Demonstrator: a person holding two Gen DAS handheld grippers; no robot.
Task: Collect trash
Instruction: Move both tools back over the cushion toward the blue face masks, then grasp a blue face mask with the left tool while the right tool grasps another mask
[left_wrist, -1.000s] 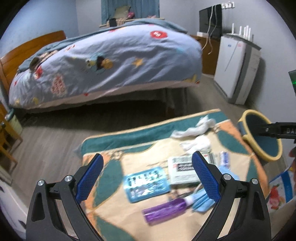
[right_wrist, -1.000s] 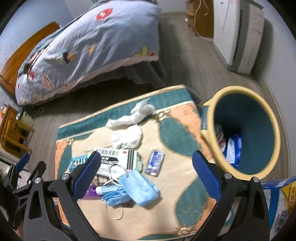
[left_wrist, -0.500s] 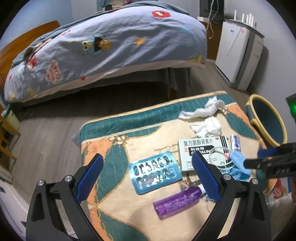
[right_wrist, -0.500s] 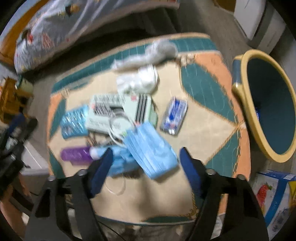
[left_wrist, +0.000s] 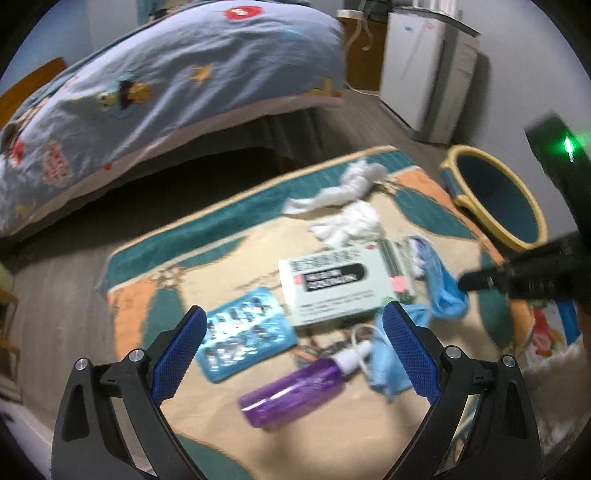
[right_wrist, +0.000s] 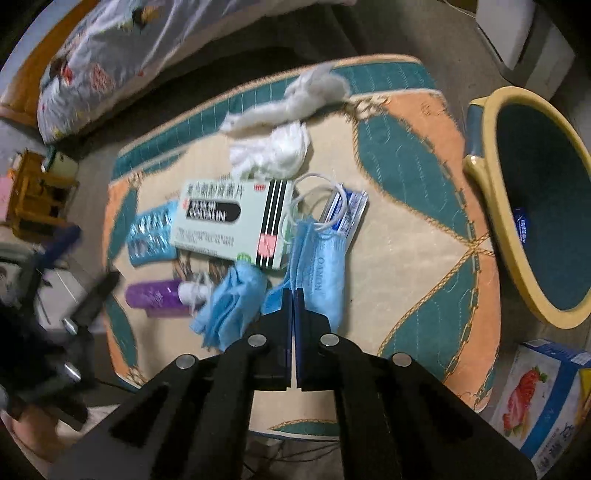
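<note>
One blue packet (right_wrist: 521, 225) lies inside the yellow-rimmed teal bin (right_wrist: 484, 206) beside the patterned rug (right_wrist: 406, 236). Right tool (right_wrist: 294, 295) pinches the pale blue face mask (right_wrist: 325, 258); left tool (left_wrist: 291, 339) hovers spread wide.

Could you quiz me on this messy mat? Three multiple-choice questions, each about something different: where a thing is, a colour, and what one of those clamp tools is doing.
1. Where is the trash bin?
A. on the bed
B. beside the mat's right edge
C. under the box

2. What colour is the bottle?
A. purple
B. red
C. yellow

3. How does the right gripper stand?
A. wide open above the bin
B. shut on the blue face mask
C. holding the bottle

Answers: 1 B, its yellow rim borders the mat; 2 A, see-through purple body; 3 B, its closed fingers pinch the mask's near edge.
</note>
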